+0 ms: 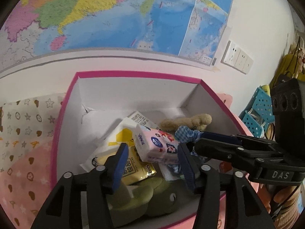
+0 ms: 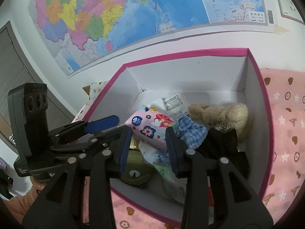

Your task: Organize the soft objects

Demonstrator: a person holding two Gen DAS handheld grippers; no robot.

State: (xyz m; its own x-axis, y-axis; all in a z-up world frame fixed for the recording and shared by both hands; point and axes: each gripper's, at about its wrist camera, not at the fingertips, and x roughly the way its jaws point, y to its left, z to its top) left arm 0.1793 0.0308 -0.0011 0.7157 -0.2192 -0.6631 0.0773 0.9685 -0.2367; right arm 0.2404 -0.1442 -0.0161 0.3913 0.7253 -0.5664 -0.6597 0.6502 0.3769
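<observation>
Green plush [image 1: 152, 200], perhaps frog, half-buried.

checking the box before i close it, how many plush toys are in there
2. A beige teddy bear lies against the far right wall of the pink box. A green plush sits at the near side, partly buried under tissue packs. More could be hidden beneath.

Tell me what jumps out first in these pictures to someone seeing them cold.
The pink-rimmed box crammed with soft things: a floral tissue pack on top, a beige teddy at the back right, a green plush at the front. Both tools, left and right, hover open over the pile. A colorful map fills the wall behind.
</observation>
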